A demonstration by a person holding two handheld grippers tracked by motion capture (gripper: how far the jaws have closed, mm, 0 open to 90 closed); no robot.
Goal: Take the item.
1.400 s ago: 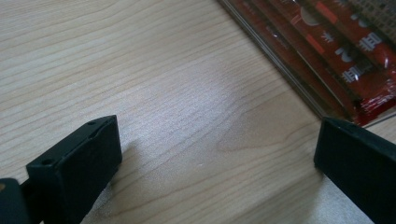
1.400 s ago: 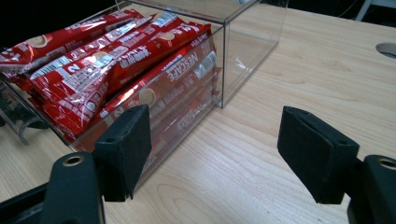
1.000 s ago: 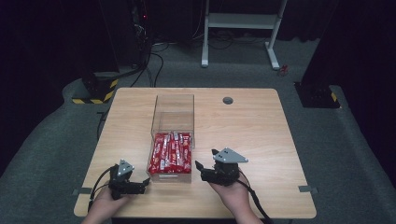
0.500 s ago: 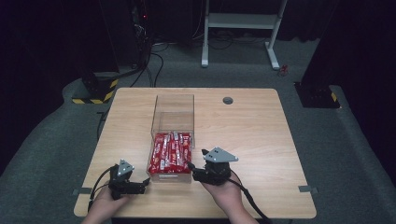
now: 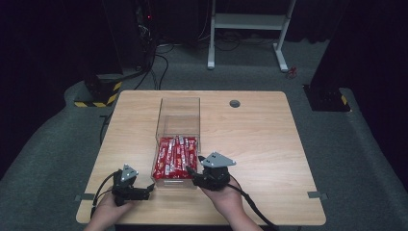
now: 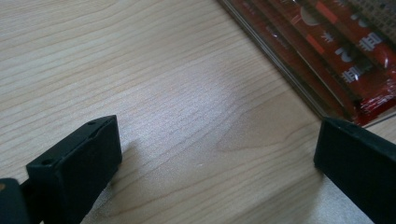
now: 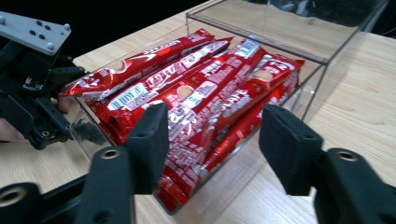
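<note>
A clear box (image 5: pixel 178 120) stands lengthwise on the desk (image 5: pixel 269 144), left of its centre, with wrapped snack bars (image 5: pixel 176 156) piled in its near half. The left gripper (image 5: pixel 131 188) rests on the desk just off the box's near left corner; the right gripper (image 5: pixel 204 174) sits at the near right corner. A cable hole (image 5: pixel 235 103) lies right of the box, toward the desk's far edge.

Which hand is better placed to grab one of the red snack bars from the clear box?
Right. The right tongs point at the red snack bars over the clear box edge, jaws just closing with nothing pressed yet. The left tongs face bare table.
</note>
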